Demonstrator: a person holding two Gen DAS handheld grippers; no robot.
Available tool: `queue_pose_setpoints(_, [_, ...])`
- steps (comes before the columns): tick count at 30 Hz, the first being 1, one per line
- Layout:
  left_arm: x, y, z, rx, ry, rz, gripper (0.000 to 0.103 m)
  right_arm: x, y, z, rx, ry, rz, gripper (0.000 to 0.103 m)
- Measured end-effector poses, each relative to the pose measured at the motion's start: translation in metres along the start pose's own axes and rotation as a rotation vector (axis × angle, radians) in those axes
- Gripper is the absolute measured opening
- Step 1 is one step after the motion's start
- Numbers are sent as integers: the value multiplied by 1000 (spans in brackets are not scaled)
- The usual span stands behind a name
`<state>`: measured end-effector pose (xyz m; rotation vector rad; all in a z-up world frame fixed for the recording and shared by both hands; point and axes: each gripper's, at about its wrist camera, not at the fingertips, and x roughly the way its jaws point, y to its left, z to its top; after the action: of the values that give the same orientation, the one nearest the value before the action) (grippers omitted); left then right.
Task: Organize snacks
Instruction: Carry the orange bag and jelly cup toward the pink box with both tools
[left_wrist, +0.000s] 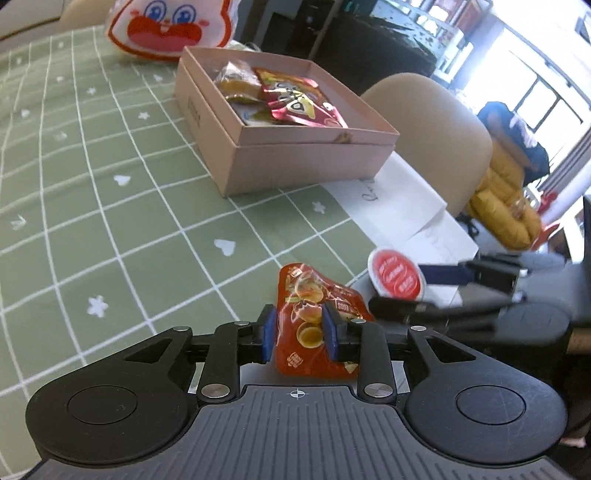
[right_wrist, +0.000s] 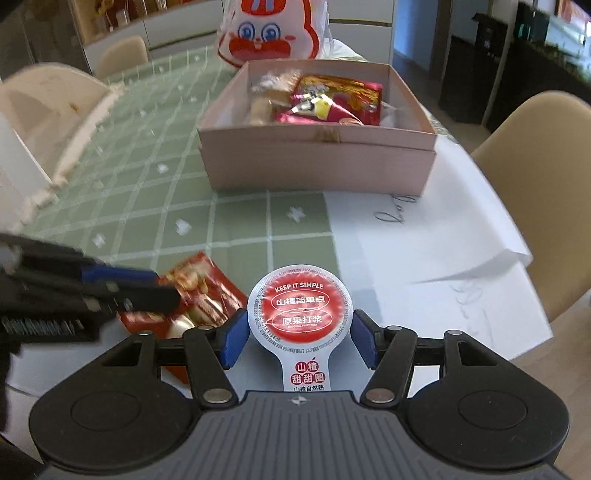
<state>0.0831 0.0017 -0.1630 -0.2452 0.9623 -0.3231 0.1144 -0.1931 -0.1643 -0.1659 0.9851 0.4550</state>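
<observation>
On the green checked tabletop, seen from my left wrist, my left tool has its blue pads narrowed against both sides of a red snack packet, gripping it near the pink box of snacks. Beyond it, my right tool carries a red-lidded jelly cup. From my right wrist, that tool clasps the jelly cup between its pads, half spread, over white paper; the packet lies left, the box ahead.
</observation>
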Motion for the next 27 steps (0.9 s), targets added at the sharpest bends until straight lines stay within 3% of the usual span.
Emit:
queue_pose_setpoints(11, [-3,-1,4,-54,46,-35,27,-6,7,-24,50,-23,-40,61])
queue_pose_setpoints(17, [-31,-14,5,6,19,-99,23,-12,8,-32,93,-43,-36,61])
queue_pose_setpoints(19, [-28,-20,3,37,45,-158,23,-14,9,-35,99,-49,-12,61])
queue_pose_setpoints(22, [-17,-24,-2,54,39,-152,24,-17,12,-39,100,-53,-5,61])
queue_pose_setpoints(27, [6,-10,-6,-56,50,-170,23,-19,13,-42,84,-55,-3,61])
